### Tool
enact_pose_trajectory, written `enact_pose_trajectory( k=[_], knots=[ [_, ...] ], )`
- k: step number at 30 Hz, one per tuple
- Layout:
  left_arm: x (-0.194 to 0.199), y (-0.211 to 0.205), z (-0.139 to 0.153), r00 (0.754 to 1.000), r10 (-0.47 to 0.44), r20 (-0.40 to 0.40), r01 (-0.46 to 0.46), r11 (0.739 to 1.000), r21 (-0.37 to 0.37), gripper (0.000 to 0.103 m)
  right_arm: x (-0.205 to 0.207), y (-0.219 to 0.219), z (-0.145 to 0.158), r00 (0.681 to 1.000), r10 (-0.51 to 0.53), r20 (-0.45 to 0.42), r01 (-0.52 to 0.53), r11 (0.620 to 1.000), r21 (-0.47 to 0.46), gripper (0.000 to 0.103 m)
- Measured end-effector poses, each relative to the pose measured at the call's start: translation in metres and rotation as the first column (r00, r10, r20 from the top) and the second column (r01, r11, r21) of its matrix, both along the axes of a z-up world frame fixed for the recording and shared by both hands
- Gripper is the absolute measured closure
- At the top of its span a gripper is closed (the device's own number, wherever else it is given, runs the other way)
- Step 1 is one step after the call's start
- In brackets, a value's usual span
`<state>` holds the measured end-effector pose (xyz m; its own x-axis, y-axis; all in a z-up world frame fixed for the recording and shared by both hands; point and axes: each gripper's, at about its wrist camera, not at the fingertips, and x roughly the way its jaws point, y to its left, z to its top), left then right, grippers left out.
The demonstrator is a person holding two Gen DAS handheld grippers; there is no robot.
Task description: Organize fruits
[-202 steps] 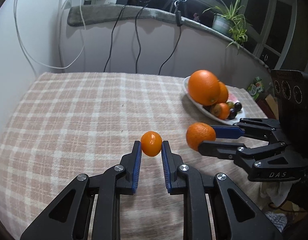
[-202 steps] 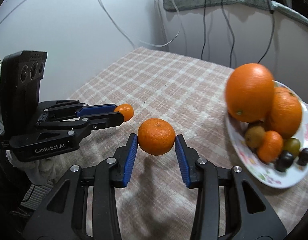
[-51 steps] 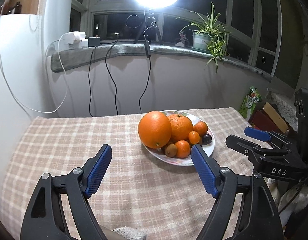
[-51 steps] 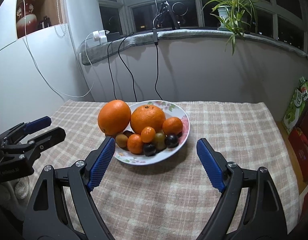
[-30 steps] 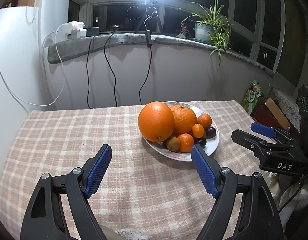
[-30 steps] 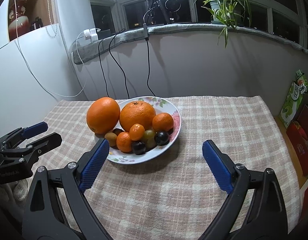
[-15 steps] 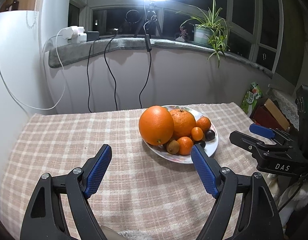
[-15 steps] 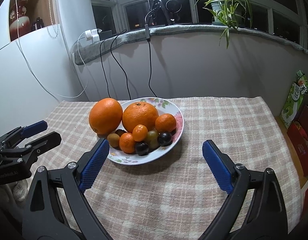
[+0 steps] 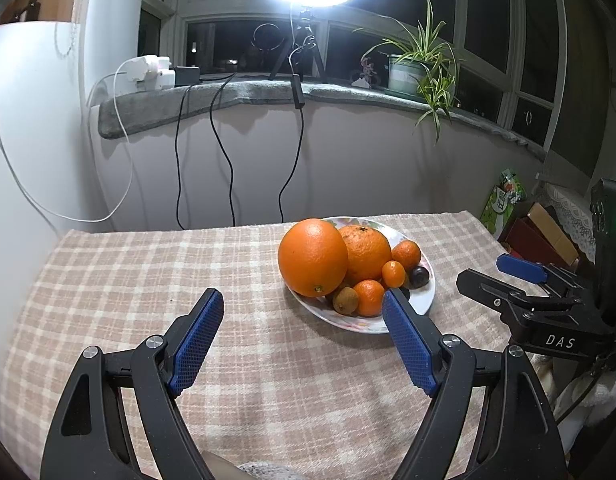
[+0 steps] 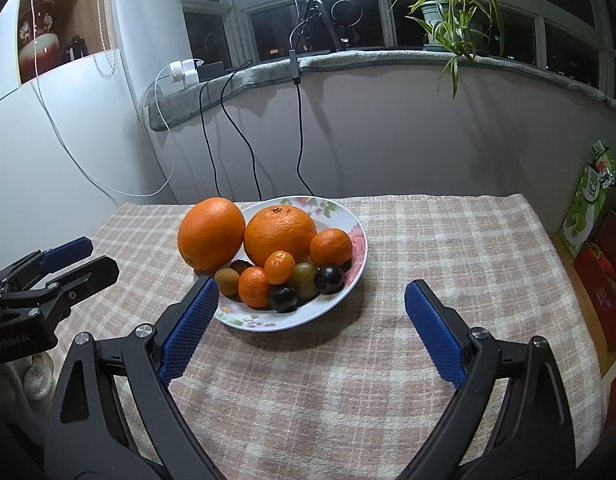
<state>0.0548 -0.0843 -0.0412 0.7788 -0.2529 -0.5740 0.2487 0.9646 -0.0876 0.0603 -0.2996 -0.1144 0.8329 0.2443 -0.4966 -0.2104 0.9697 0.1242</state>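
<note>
From the left wrist view, the left gripper [image 9: 303, 304] hangs above the checked cloth [image 9: 147, 272] that covers the counter, its jaws spread wide and holding nothing. Just ahead and to the right stands the flowered plate [image 9: 424, 300], heaped with fruit: a large orange [image 9: 312, 257] at its left edge, a second, rougher orange [image 9: 366, 248] touching it behind, a mandarin [image 9: 406, 255] at the far right, a small kumquat [image 9: 393, 274], another small mandarin [image 9: 370, 297], a kiwi [image 9: 345, 300] and a dark grape [image 9: 420, 276] along the near side. The right gripper [image 9: 504, 276] shows at the right edge, beside the plate and apart from it, jaws parted and empty. From the right wrist view, the right gripper [image 10: 312, 292] has its jaws wide apart, gripping nothing, with the plate [image 10: 340, 304] near its left pad. The large orange [image 10: 211, 233] overhangs the plate's left rim; the rough orange [image 10: 279, 234], mandarin [image 10: 331, 247], kumquat [image 10: 279, 267], small mandarin [image 10: 254, 286], kiwi [image 10: 227, 281], a green grape [image 10: 303, 272] and two dark grapes [image 10: 328, 280] lie within it. The left gripper [image 10: 87, 258] sits at the left edge, jaws open, empty. A potted plant [image 10: 448, 8] stands on the window ledge behind.
</note>
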Motion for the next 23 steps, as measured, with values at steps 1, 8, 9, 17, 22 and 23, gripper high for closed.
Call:
enact_pose_trajectory(
  k=[1, 8, 9, 17, 22, 23],
  knots=[
    [0.0001, 0.0003, 0.0002, 1.000, -0.001, 0.000, 0.001, 1.000, 0.000, 0.021, 0.0000, -0.0001, 0.0001, 1.000, 0.001, -0.001, -0.001, 1.000, 0.001, 0.007],
    [-0.0003, 0.0005, -0.0006, 1.000, 0.001, 0.003, -0.001, 1.000, 0.000, 0.021, 0.0004, 0.0025, -0.0013, 1.000, 0.005, -0.003, -0.005, 1.000, -0.006, 0.007],
    [-0.0005, 0.0010, -0.0003, 1.000, 0.002, 0.003, -0.002, 1.000, 0.000, 0.021, 0.0004, 0.0027, -0.0013, 1.000, 0.004, -0.003, -0.004, 1.000, -0.006, 0.007],
    [0.0003, 0.0017, -0.0005, 1.000, 0.004, 0.004, -0.004, 1.000, 0.001, 0.021, 0.0008, 0.0024, -0.0019, 1.000, 0.000, -0.003, 0.000, 1.000, -0.007, 0.007],
    [0.0005, 0.0031, -0.0004, 1.000, 0.004, 0.006, -0.004, 1.000, 0.004, 0.021, 0.0024, -0.0002, -0.0034, 1.000, -0.008, -0.008, 0.008, 1.000, -0.003, 0.007],
    [0.0002, 0.0035, -0.0004, 1.000, 0.006, 0.006, -0.006, 1.000, 0.004, 0.021, 0.0033, -0.0016, -0.0041, 1.000, -0.011, -0.009, 0.011, 1.000, -0.002, 0.007]
  ],
)
